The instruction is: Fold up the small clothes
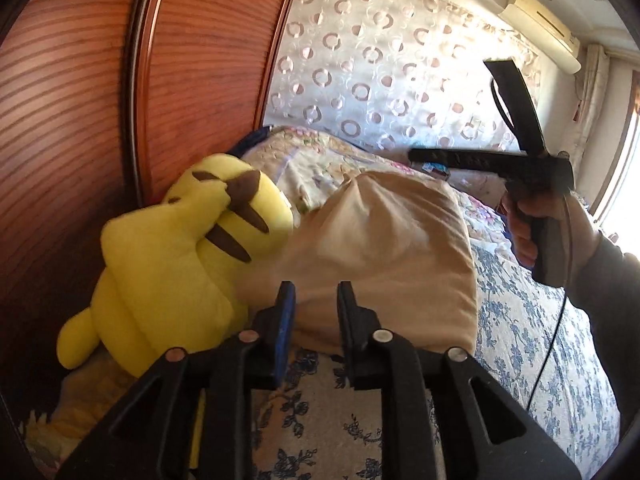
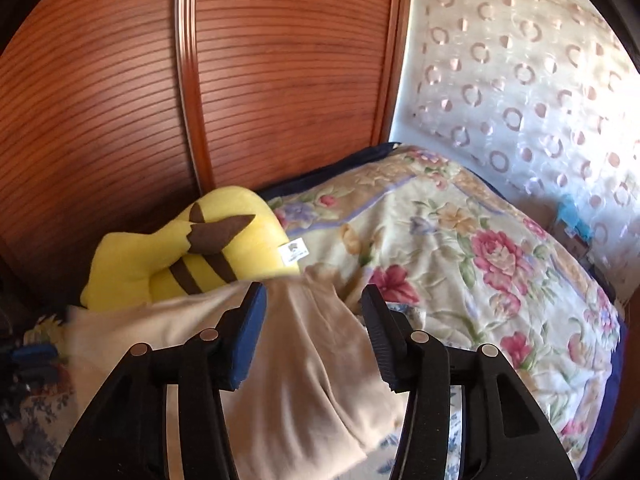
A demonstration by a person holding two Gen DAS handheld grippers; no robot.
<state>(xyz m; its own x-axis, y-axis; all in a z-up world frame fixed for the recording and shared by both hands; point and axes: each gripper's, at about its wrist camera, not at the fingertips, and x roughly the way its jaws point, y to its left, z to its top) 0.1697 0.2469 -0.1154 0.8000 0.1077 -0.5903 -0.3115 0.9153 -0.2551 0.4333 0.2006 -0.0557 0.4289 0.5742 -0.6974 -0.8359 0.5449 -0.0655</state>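
A beige garment (image 1: 384, 248) lies bunched on the bed; it also shows in the right wrist view (image 2: 312, 360). My left gripper (image 1: 316, 296) is open and empty just above the garment's near edge, not touching it. My right gripper (image 2: 312, 300) is open and empty, hovering over the garment. In the left wrist view the right gripper (image 1: 452, 116) shows held up high in a hand, jaws spread wide, well above the cloth.
A yellow plush toy (image 1: 176, 256) lies against the wooden wardrobe doors (image 1: 80, 120) left of the garment. A floral quilt (image 2: 460, 248) is heaped behind. The blue-flowered bedspread (image 1: 540, 352) extends right. A patterned curtain (image 1: 380, 68) hangs behind the bed.
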